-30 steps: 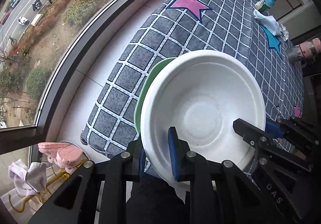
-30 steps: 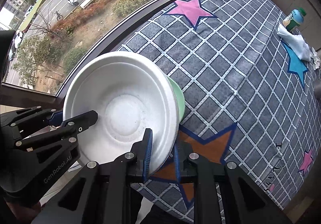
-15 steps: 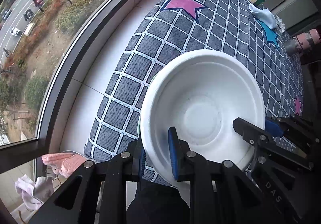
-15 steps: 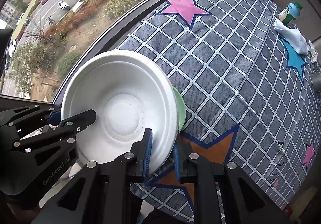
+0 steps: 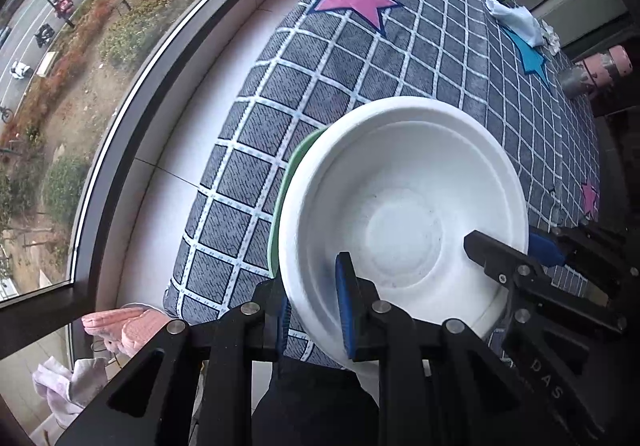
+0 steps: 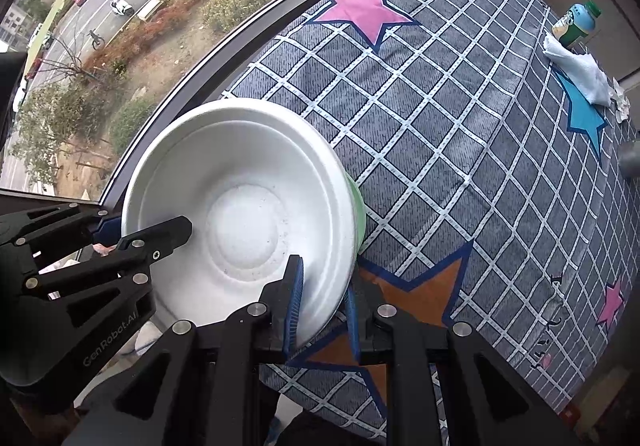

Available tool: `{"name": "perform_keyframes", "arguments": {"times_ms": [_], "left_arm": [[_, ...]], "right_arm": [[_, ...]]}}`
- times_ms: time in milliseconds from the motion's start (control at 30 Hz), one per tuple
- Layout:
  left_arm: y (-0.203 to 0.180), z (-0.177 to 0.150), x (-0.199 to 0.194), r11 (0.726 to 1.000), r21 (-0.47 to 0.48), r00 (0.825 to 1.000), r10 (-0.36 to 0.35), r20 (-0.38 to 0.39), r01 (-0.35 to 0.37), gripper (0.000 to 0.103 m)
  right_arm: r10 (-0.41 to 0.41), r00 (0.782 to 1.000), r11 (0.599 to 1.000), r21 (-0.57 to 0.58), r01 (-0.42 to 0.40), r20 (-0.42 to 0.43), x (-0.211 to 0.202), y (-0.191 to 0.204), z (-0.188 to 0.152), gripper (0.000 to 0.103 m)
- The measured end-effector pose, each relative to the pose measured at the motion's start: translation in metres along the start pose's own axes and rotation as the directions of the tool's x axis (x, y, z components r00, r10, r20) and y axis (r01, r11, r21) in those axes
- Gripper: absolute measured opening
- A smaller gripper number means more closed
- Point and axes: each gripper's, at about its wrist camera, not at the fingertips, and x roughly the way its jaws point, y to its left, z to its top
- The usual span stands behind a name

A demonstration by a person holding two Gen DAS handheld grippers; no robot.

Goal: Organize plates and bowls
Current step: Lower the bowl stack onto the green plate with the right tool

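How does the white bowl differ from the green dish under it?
The white bowl sits on top, its inside fully shown; of the green dish only a rim sliver shows beneath. The bowl is white, the dish green. The left claw and right claw grip the bowl's rim. Both are round.

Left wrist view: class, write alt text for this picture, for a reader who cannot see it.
Two black grippers, the left gripper below and the right gripper at the right, clamp opposite rims of a white bowl held over a grey checked cloth with stars. A green dish peeks from under the bowl.
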Motion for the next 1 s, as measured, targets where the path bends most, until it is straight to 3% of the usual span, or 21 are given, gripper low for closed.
{"name": "perform_keyframes", "arguments": {"times_ms": [133, 367, 1000], "left_arm": [[0.0010, -0.0038, 0.0037, 1.000, 0.012, 0.999, -0.024, -0.032, 0.024, 0.022], [0.0041, -0.0019, -0.0035, 0.999, -0.003, 0.999, -0.039, -0.013, 0.039, 0.022], [0.0009, -0.0008, -0.0007, 0.999, 0.009, 0.999, -0.034, -0.032, 0.034, 0.022]], "right_arm": [[-0.013, 1.000, 0.999, -0.030, 0.012, -0.026, 0.0030, 0.0033, -0.0026, 0.021], [-0.039, 0.999, 0.997, -0.072, 0.039, -0.004, -0.0036, 0.0082, -0.0016, 0.022], [0.011, 1.000, 1.000, -0.007, -0.011, -0.023, -0.0003, 0.0005, -0.0024, 0.022]]}}
